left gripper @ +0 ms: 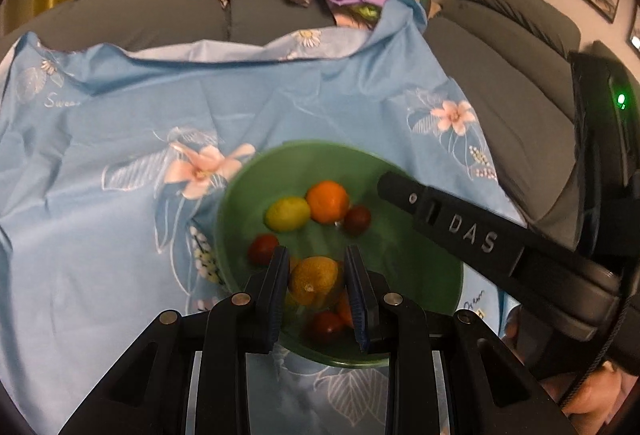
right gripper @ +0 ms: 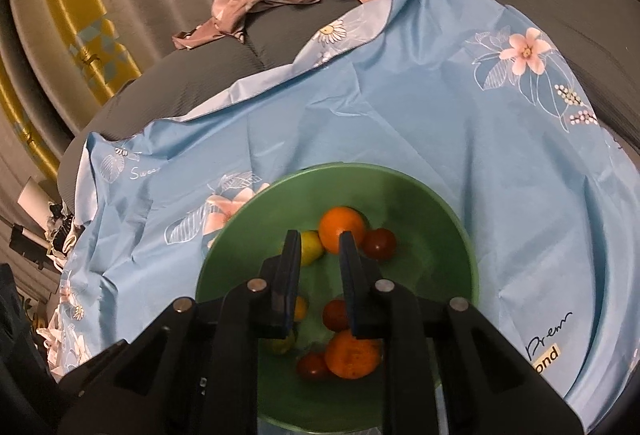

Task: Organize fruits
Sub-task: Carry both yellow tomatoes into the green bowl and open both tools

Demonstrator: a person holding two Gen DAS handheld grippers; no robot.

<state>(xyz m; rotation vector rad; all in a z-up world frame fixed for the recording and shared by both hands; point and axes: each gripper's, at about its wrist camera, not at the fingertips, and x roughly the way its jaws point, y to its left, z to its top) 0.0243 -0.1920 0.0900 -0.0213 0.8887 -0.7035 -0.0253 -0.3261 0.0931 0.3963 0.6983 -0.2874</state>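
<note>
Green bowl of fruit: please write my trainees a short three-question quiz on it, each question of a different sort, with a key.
1. Multiple choice: what does the green bowl stand on? A) a blue flowered cloth B) a bare wooden table C) a metal tray
2. True or false: the left gripper has a yellow-orange fruit between its fingers, over the bowl.
3. Fill in: at the bowl's far side, the fruit lying between the lemon and a dark red fruit is an ____.

Key: 1 A; 2 true; 3 orange.
</note>
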